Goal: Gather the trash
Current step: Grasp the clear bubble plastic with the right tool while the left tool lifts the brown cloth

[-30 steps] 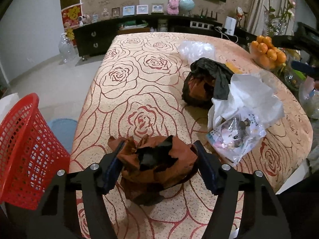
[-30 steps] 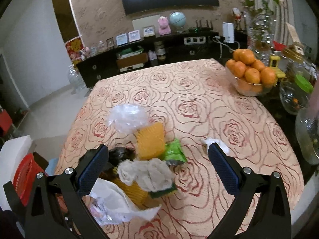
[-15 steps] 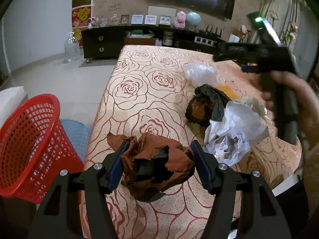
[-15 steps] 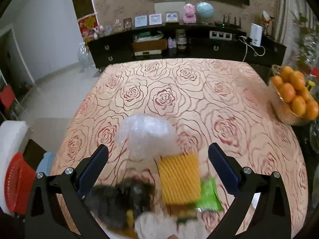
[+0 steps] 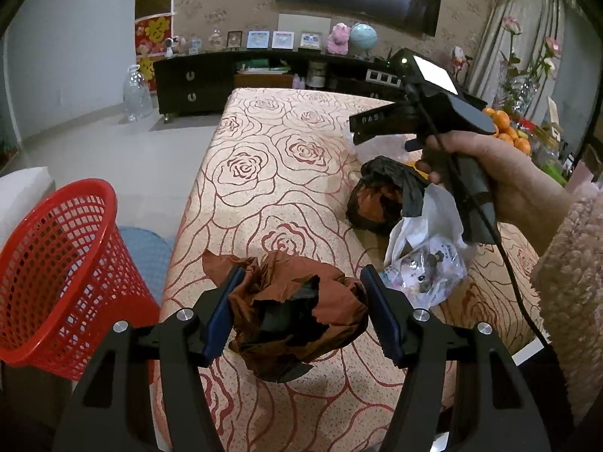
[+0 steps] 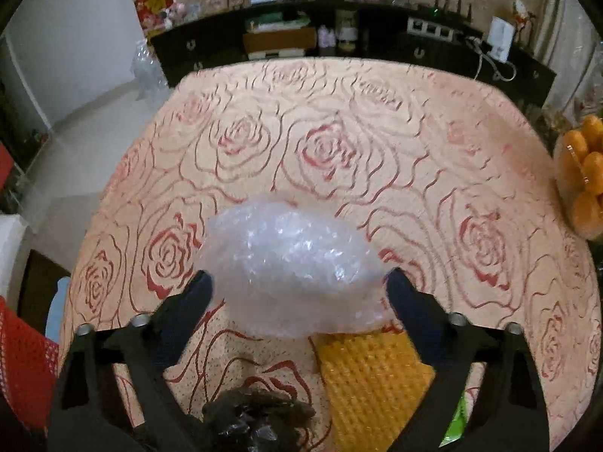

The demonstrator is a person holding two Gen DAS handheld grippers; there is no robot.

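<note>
On the rose-patterned tablecloth [image 5: 264, 173], which covers a table that fills the middle of both views, the trash lies along the near right side. At six o'clock in the left wrist view the left gripper [image 5: 299, 307] is clamped on a crumpled brown and black wrapper [image 5: 297, 312], both blue pads pressed into its sides. At three o'clock a person's hand [image 5: 501, 173] in a fuzzy sleeve holds the other tool over a dark crumpled bag [image 5: 384, 196] and a white plastic bag [image 5: 429, 241]. A red mesh basket [image 5: 56, 263] stands on the pale floor at eight o'clock, beside the table's edge.

Seen from the right wrist camera, the right gripper [image 6: 297, 293] has its jaws either side of a clear bubble-wrap wad [image 6: 290, 263] at centre; the jaws have just been closing on it, and both tips sit against the plastic. A yellow ridged packet [image 6: 373, 376] lies at five o'clock, just below the wad. Oranges [image 6: 584, 173] sit at three o'clock. Along the far wall at twelve o'clock runs a dark sideboard [image 6: 339, 37] with framed pictures, a pink toy and a globe.
</note>
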